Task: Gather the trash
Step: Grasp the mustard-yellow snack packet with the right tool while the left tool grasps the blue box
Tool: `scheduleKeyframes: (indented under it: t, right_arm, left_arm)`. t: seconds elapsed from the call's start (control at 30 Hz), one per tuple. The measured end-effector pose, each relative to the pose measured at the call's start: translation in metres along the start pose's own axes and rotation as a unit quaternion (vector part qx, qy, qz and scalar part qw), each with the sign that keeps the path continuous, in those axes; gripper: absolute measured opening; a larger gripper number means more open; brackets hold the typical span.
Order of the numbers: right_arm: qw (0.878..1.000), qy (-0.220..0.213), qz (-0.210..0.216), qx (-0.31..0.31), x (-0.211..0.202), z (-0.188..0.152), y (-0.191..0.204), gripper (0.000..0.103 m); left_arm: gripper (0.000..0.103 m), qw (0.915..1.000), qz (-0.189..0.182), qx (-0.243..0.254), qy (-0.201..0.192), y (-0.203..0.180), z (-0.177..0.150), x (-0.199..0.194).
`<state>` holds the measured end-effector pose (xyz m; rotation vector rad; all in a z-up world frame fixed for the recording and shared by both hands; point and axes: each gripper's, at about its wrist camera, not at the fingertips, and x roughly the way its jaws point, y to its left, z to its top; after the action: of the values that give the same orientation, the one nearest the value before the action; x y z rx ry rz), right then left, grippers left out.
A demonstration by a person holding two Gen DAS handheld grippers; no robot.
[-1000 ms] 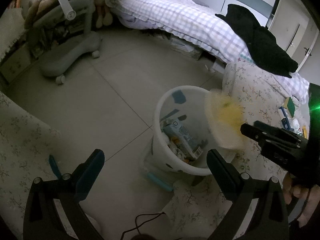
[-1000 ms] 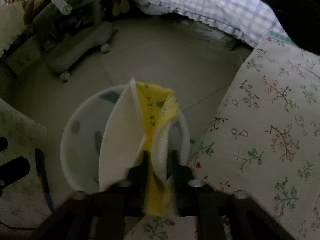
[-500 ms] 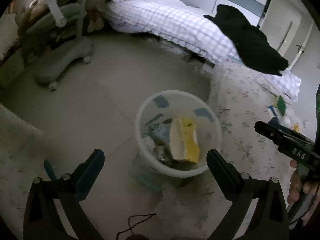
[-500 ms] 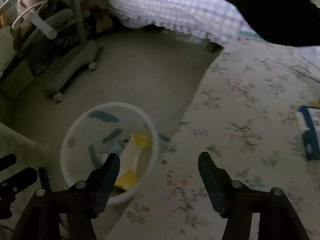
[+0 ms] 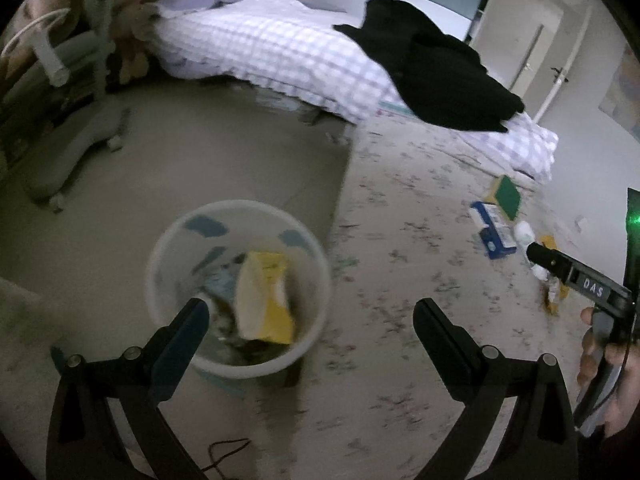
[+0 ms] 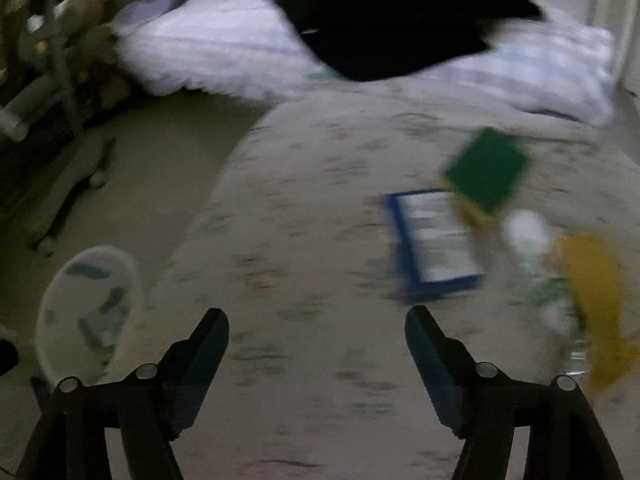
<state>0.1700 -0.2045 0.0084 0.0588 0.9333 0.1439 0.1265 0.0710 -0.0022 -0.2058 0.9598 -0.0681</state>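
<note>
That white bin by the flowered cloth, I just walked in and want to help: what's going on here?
A person with a gripper in each hand is clearing trash off the flowered cloth into the white bin. A yellow-and-white wrapper already lies in the bin. The right gripper has just been opening and holds nothing; it faces the litter left on the cloth: a blue box, a green-and-yellow sponge, a small white bottle and a yellow wrapper. The left gripper is open and empty above the bin.
</note>
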Motion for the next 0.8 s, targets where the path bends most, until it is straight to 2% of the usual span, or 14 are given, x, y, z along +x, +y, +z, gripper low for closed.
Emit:
scheduleKeyframes:
  t: [0.2, 0.33, 0.5, 0.67, 0.73, 0.77, 0.8]
  right_arm:
    - [0.997, -0.008, -0.059, 0.046, -0.012, 0.003, -0.077, 0.078]
    - [0.995, 0.010, -0.081, 0.062, -0.009, 0.000, -0.119, 0.081]
    - [0.992, 0.045, -0.075, 0.090, 0.008, -0.008, -0.156, 0.081]
    - [0.993, 0.073, -0.058, 0.075, 0.020, -0.014, -0.169, 0.080]
    - [0.993, 0.071, -0.055, 0.072, 0.020, -0.014, -0.170, 0.074]
    - [0.994, 0.072, -0.047, 0.074, 0.019, -0.014, -0.173, 0.063]
    - [0.993, 0.074, -0.039, 0.077, 0.020, -0.014, -0.176, 0.059]
  left_arm:
    - [0.103, 0.9995, -0.019, 0.026, 0.004, -0.046, 0.004, 0.015]
    - [0.103, 0.9984, -0.031, 0.046, 0.011, -0.082, 0.006, 0.025]
    - [0.103, 0.9965, -0.046, 0.068, 0.014, -0.120, 0.008, 0.036]
    - [0.103, 0.9951, -0.043, 0.081, 0.036, -0.148, 0.009, 0.057]
    - [0.103, 0.9949, -0.035, 0.085, 0.041, -0.158, 0.010, 0.067]
    - [0.103, 0.9942, -0.022, 0.099, 0.035, -0.165, 0.010, 0.072]
    - [0.103, 0.9931, -0.015, 0.112, 0.030, -0.171, 0.011, 0.075]
